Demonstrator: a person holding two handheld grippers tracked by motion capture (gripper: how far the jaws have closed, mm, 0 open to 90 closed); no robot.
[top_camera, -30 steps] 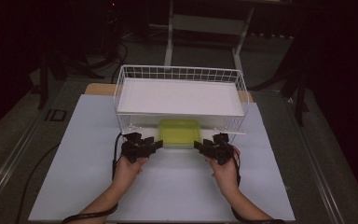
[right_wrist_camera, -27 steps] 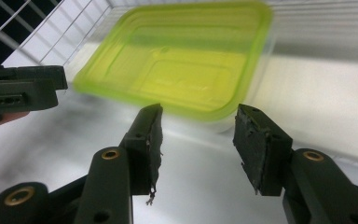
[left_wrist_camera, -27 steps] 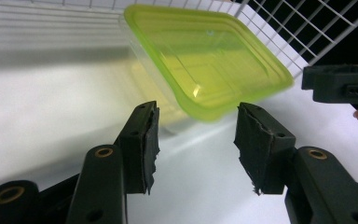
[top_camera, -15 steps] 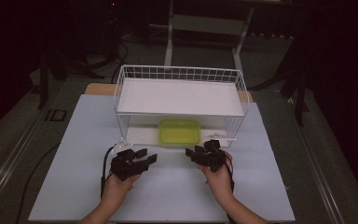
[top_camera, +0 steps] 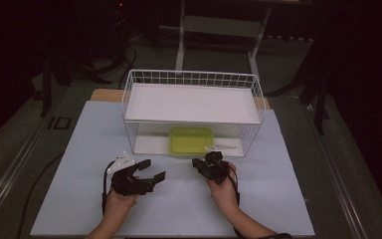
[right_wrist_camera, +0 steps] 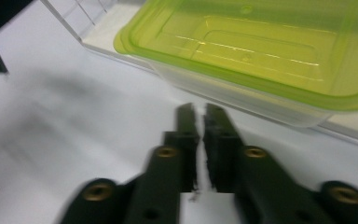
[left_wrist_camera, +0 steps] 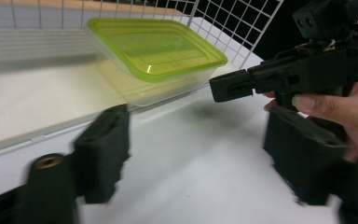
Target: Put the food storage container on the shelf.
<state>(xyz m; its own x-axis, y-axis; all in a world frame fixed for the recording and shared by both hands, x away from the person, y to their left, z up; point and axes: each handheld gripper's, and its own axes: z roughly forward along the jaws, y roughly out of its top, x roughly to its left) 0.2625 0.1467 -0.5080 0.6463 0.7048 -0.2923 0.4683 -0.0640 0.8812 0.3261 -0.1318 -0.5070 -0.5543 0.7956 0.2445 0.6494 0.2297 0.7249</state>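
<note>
The green-lidded container (top_camera: 191,141) sits on the lower shelf of the wire basket (top_camera: 129,107), just ahead of both tools. The left hand-held gripper (top_camera: 151,169) has just been opening and stands spread with nothing between its jaws. The right hand-held gripper (top_camera: 202,165) has just pressed together, also empty. Judged from here, jaws this tightly closed can only nudge the container deeper under the basket's upper shelf, and a reach from the left might snag the wire front. No brand, label or writing is readable anywhere.
</note>
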